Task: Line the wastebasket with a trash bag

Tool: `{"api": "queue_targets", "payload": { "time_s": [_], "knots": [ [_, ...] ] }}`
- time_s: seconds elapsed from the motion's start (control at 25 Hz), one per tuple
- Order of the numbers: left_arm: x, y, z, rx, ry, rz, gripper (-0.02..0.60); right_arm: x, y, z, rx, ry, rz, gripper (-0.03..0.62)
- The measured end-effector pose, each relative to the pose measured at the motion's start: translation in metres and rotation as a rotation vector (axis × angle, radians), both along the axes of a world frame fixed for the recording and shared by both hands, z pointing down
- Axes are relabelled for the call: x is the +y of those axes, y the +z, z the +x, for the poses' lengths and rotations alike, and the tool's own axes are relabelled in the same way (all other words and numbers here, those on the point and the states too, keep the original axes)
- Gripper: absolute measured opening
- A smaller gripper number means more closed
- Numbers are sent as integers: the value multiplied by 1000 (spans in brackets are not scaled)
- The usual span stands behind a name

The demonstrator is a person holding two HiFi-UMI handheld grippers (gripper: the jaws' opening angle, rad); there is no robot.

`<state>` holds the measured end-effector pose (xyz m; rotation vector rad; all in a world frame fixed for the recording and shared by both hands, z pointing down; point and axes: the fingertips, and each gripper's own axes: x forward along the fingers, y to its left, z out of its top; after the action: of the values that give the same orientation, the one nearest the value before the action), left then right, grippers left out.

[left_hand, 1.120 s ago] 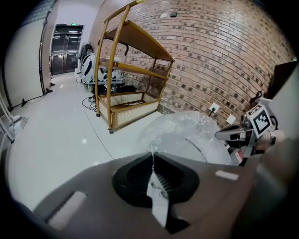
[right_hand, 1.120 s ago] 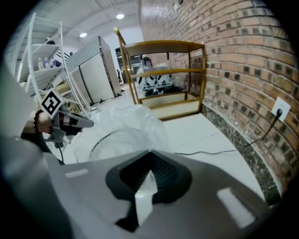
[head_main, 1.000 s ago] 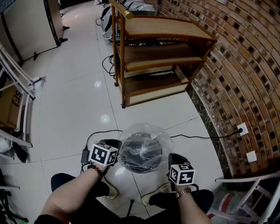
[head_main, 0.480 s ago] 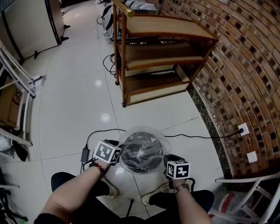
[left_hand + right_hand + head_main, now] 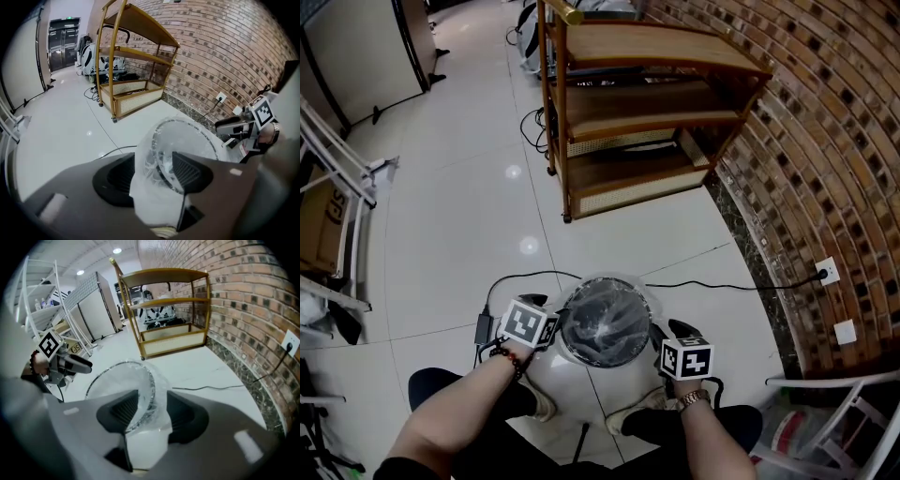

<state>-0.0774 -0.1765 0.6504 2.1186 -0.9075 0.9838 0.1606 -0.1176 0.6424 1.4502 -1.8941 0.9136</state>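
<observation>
**binliner_q:** Where's the trash bag (image 5: 602, 328) at right now, and what are the grippers doing?

**mesh_can_fan:** It's already down inside the wastebasket (image 5: 579, 345), with the clear film folded out over the rim. That rim runs straight through the gap of both grippers: the left gripper (image 5: 154, 168) on one side, the right gripper (image 5: 152, 411) on the opposite side. Both sets of jaws have just been opening and now stand apart. The film and the wire rim sit loose between the fingers (image 5: 187, 171), and nothing's pinched.

**binliner_q:** How do you reckon it'll handle?

**mesh_can_fan:** My guess is it weighs nothing and is floppy and slick. It looks thin enough to snag or tear on the mesh if you yank it. The basket looks light too, so it'd probably skate on that glossy floor (image 5: 459, 234). If it needs another tug, I'd grab the cuff just outside each finger pair, on the fold below the rim. Pull both sides evenly, and don't grab the saggy middle.
</observation>
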Motion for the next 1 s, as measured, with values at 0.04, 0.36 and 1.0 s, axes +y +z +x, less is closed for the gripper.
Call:
{"api": "queue_targets", "payload": {
  "time_s": [0.04,0.36,1.0],
  "knots": [
    [1,0,2,-1,7,1,258,-1,-1,-1,-1,-3,4,181],
    [13,15,11,-8,38,-47,234,-3,15,-14,23,-57,-33,181],
    [24,48,16,-56,96,-135,112,-7,61,-14,45,-42,-141,124]
  ]
}}
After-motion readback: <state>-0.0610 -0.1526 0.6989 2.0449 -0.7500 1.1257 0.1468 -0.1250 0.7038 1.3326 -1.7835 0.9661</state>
